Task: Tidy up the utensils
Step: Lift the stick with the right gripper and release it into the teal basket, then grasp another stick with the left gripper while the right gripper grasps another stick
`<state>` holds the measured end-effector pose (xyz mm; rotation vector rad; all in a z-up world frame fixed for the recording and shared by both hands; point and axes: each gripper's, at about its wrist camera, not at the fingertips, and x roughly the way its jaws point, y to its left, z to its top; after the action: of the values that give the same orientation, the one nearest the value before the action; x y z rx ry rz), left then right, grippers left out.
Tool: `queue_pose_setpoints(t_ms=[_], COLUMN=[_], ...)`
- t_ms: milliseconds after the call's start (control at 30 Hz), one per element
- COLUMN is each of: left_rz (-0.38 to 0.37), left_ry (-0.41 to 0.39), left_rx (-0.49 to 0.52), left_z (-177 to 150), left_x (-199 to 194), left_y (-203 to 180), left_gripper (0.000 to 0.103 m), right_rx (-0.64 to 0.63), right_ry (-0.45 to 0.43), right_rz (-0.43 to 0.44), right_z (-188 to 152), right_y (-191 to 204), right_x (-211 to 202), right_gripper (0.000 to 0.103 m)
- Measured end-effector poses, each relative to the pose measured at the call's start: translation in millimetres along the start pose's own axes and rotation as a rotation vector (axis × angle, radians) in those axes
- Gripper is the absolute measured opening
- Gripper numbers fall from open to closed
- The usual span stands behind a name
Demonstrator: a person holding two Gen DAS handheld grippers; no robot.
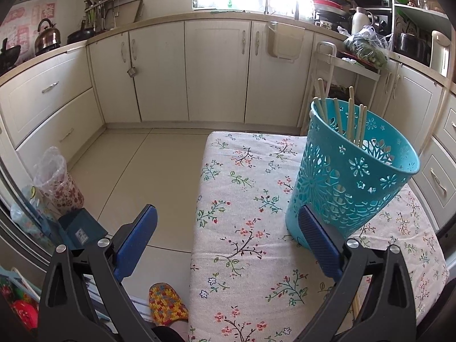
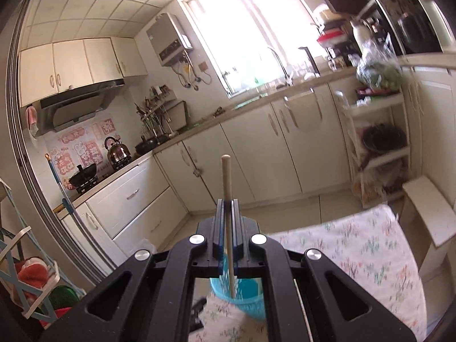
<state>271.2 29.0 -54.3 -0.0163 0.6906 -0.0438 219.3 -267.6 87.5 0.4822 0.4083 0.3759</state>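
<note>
In the left wrist view, the left gripper hangs with its jaws spread wide and nothing between them, its right finger just beside a tilted teal basket holding several chopsticks on the floral tablecloth. In the right wrist view, the right gripper clamps a single chopstick upright, its lower end above the basket.

R gripper fingers clamped tight, near level; L gripper fingers wide apart, tilted down.
</note>
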Motion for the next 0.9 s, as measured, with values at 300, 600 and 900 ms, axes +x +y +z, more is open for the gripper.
queue_pose_setpoints(t_ms=[300, 600, 900], left_rz=[-0.003, 0.002, -0.003], left_ry=[0.02, 0.049, 0.081], left_rx=[0.01, 0.046, 0.038], left_z=[-2.2, -8.7, -14.9], left_x=[4.7, 12.2, 16.8], left_y=[-3.1, -11.8, -13.8], left_gripper=[0.095, 0.095, 0.095], right_rx=[-0.108, -0.051, -0.001], right_ry=[0.255, 0.212, 0.484], right_rz=[-0.137, -0.126, -0.211], right_z=[-43.6, -67.2, -193.3], right_y=[-5.3, -18.4, -50.4], right_x=[105.9, 85.4, 49.6], right_gripper=[0.005, 0.018, 0.019])
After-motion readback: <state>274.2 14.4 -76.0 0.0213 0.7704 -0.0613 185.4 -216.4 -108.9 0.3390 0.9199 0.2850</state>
